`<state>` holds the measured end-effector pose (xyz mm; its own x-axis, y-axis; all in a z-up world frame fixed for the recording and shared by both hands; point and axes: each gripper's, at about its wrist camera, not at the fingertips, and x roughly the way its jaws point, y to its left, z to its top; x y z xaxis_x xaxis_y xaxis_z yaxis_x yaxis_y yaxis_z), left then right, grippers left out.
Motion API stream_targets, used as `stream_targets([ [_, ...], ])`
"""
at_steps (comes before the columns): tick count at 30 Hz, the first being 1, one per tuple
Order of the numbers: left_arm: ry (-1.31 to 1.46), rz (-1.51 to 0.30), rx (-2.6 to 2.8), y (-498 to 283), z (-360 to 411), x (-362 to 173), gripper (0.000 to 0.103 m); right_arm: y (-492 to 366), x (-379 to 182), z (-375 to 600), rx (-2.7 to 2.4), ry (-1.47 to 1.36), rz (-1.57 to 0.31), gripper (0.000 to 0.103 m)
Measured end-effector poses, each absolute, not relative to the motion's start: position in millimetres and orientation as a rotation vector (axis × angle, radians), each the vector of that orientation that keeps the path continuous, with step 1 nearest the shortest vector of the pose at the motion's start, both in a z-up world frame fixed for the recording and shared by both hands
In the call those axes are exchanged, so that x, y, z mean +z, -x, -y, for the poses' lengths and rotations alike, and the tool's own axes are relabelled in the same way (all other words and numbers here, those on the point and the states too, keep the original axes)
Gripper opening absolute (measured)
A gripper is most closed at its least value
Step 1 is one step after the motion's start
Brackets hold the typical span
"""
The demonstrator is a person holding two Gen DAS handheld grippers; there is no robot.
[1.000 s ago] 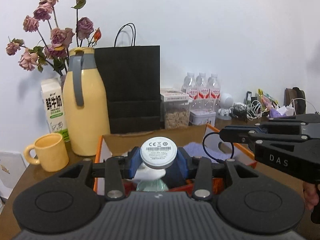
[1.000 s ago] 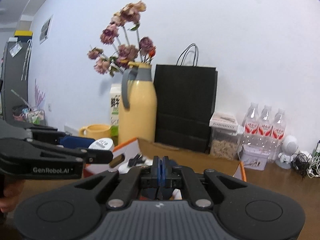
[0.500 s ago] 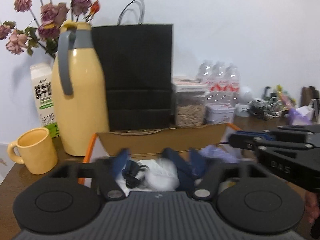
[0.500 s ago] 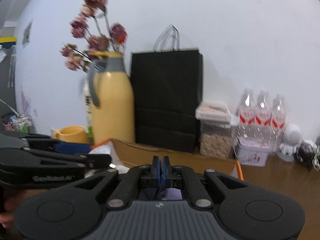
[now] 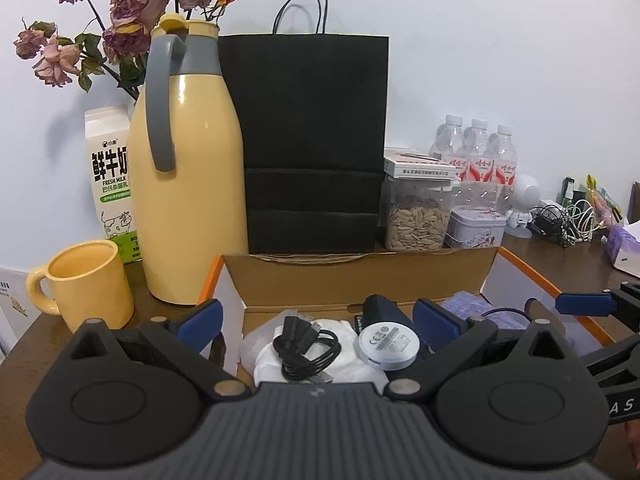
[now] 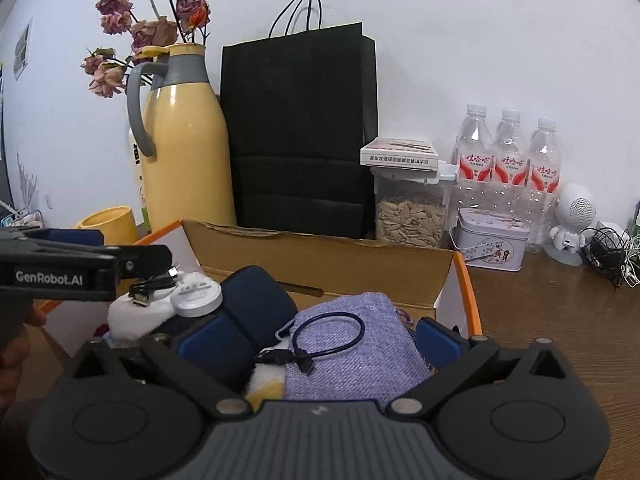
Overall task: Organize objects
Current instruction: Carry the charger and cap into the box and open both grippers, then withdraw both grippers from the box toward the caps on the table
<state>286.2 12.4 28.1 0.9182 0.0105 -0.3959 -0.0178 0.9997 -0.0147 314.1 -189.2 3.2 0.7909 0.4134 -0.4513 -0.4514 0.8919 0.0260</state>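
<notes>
An open cardboard box (image 5: 360,276) with orange edges holds the items. A white round device (image 5: 387,345) lies in it beside a coiled black cable (image 5: 306,346) on a white pouch; it also shows in the right wrist view (image 6: 196,294). My left gripper (image 5: 316,320) is open and empty above them. My right gripper (image 6: 316,340) is open and empty over a purple woven pouch (image 6: 352,344) with a dark blue cable (image 6: 328,330) on it. A dark blue case (image 6: 256,304) lies between the pouches.
Behind the box stand a yellow thermos jug (image 5: 188,184), a black paper bag (image 5: 308,144), a milk carton (image 5: 110,176), a yellow mug (image 5: 86,284), a seed jar (image 5: 416,216), a tin (image 5: 476,228), water bottles (image 6: 508,160) and tangled cables (image 5: 560,220) on the wooden table.
My left gripper has opened and let the white round device go into the box. My right gripper has opened too. Both have tilted down over the box.
</notes>
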Motion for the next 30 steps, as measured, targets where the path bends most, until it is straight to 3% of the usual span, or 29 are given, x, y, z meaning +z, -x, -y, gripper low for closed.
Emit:
stream_targets([
  [30, 0.032, -0.391, 0.012, -225.8, -11.2, 46.1, 0.103, -253.3, 31.5, 192.8, 0.459, 0.095, -0.400, 0.103],
])
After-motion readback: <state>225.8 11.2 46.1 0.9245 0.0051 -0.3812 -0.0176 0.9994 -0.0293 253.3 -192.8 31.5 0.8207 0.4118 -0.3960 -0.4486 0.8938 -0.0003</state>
